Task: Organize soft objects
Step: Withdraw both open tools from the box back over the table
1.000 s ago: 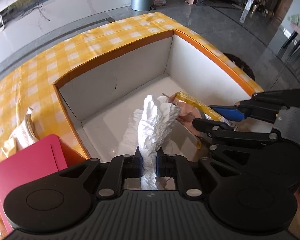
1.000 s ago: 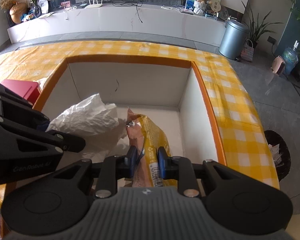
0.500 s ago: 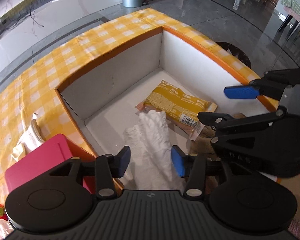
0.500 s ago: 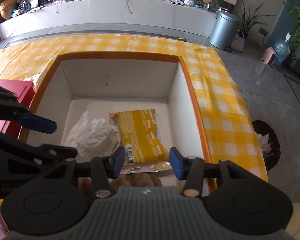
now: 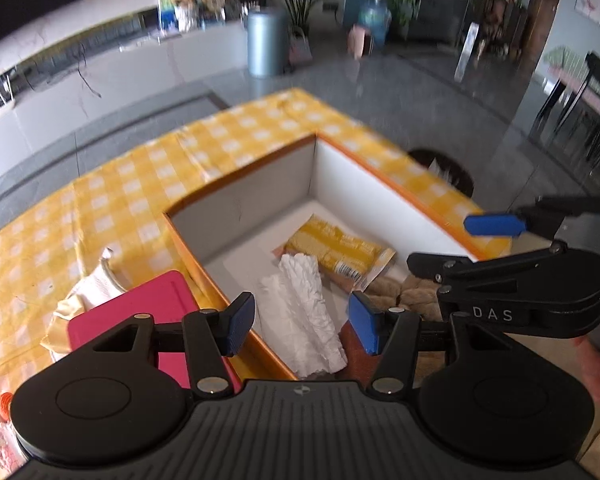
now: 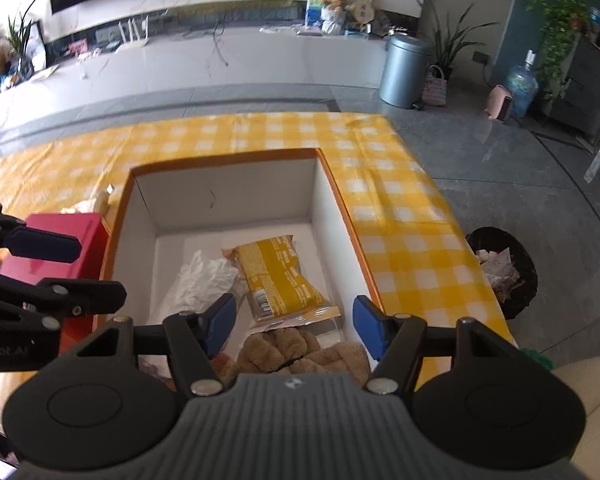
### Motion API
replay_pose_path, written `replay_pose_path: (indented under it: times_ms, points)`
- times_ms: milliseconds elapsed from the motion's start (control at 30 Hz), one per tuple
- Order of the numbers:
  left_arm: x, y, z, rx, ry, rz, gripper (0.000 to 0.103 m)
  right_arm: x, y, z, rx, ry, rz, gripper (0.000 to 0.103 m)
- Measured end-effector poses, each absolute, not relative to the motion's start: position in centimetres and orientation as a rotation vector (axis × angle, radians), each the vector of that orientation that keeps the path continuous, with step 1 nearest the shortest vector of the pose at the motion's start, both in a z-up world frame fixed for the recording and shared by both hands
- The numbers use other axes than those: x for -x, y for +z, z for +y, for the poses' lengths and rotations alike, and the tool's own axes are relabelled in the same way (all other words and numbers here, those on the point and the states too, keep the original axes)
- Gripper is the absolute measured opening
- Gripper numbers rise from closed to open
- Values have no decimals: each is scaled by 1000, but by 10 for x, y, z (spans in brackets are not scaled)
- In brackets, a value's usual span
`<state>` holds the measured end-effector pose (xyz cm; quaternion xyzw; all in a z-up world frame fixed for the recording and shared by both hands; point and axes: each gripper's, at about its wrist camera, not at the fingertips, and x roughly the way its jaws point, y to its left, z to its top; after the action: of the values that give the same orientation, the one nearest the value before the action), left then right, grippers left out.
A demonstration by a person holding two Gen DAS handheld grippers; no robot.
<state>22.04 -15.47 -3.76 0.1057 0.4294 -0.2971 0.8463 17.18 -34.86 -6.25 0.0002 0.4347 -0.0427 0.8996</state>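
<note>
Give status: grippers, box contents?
Left gripper open, empty. Right gripper open, empty. White bag, yellow packet, brown plush in box.

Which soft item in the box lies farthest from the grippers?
The yellow snack packet. It lies mid-box toward the back wall, beyond the white crumpled bag on its left and the brown plush toy, which sits at the near end.

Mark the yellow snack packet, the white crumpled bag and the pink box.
yellow snack packet (image 6: 278, 276): right wrist view, middle of its printed face.
white crumpled bag (image 5: 306, 312): left wrist view, its ridged middle.
pink box (image 5: 148, 306): left wrist view, its top.
</note>
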Motion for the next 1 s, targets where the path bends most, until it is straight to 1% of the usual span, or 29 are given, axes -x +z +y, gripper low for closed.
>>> replay_pose_path:
  times_ms: [200, 400, 567, 800, 1000]
  points:
    - [-181, -18, -127, -204, -637, 791, 64, -125, -47, -340, -94, -120, 820, 64]
    - [-142, -11, -94, -198, -604, 716, 64, -80, -49, -321, -204, -118, 749, 65]
    - [-122, -14, -61, -164, -544, 717, 64, -53, -60, -288, -232, -106, 727, 66]
    - [-104, -30, -3, -45, -427, 744, 64, -29, -75, -239, -209, -45, 684, 66]
    - [-87, -48, 43, -16, -319, 779, 64, -26, -92, -204, -203, 19, 737, 66]
